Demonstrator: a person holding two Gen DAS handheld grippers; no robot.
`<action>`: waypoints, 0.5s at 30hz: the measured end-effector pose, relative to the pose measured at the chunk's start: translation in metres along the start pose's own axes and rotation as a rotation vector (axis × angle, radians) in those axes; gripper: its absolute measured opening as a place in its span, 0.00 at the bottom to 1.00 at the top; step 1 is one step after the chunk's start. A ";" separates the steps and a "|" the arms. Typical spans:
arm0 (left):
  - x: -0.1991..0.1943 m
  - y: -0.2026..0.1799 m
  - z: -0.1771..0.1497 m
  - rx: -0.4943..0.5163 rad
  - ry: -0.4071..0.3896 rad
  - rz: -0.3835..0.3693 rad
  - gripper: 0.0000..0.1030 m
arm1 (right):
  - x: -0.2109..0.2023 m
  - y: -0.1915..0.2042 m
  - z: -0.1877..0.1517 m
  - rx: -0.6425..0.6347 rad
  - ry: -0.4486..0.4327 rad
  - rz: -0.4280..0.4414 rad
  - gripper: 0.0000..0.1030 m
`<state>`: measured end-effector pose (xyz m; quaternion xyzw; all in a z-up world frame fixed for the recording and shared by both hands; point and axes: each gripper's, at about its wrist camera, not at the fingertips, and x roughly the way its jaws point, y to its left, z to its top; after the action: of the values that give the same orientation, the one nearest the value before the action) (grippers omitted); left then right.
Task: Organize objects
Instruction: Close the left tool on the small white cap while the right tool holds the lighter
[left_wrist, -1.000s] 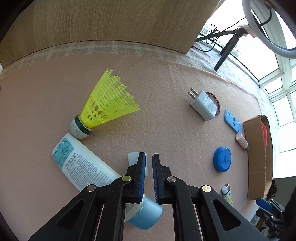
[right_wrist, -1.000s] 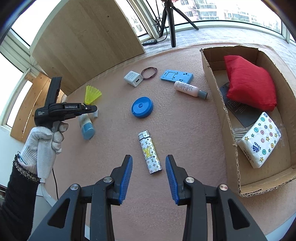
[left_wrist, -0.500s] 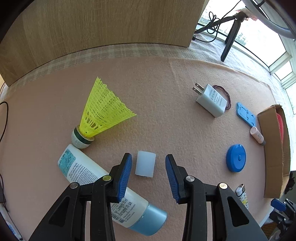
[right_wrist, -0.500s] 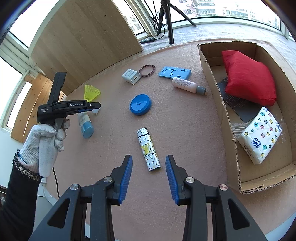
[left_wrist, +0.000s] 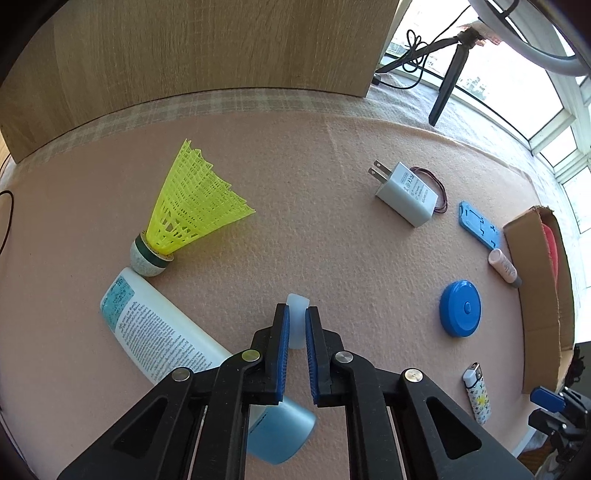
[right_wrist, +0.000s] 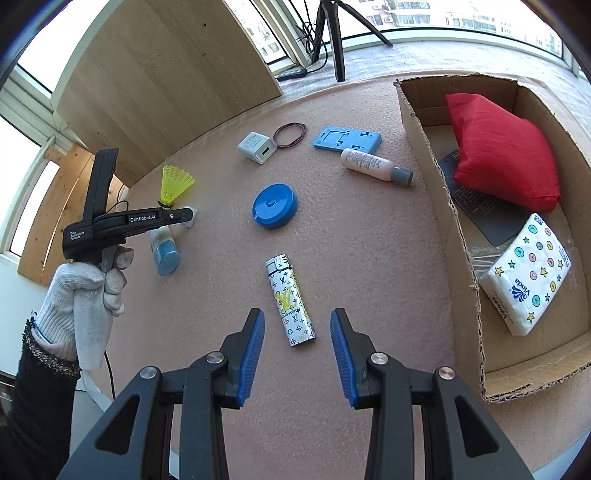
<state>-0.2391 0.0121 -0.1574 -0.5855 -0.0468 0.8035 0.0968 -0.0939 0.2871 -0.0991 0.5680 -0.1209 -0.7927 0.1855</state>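
Small white cap (left_wrist: 297, 314) pinched by left gripper (left_wrist: 296, 332) beside lotion bottle (left_wrist: 159, 328), right gripper (right_wrist: 297, 350) held spread over lighter (right_wrist: 290, 301).

Your left gripper (left_wrist: 295, 328) shows two black plastic arms tipped with ribbed blue pads, a round silver screw at each pivot. Your right gripper (right_wrist: 297, 354) is built the same: black linkages, blue ridged pads, silver screw heads. Seen from the right wrist, the left tool's black body carries white "GenRobot.AI" lettering. Your left hand (right_wrist: 83, 295) wears a white knit glove, with a black sleeve cuffed in speckled trim.
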 end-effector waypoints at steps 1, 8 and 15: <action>-0.001 0.000 -0.001 -0.002 -0.005 -0.001 0.08 | 0.003 0.002 0.001 -0.009 0.007 -0.003 0.33; -0.001 -0.002 0.002 0.007 -0.008 0.006 0.13 | 0.017 0.013 0.008 -0.041 0.026 0.001 0.33; 0.007 0.000 0.006 0.028 0.011 0.032 0.32 | 0.020 0.018 0.009 -0.066 0.031 -0.013 0.38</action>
<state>-0.2468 0.0142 -0.1621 -0.5890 -0.0256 0.8024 0.0926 -0.1055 0.2622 -0.1066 0.5745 -0.0881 -0.7885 0.2011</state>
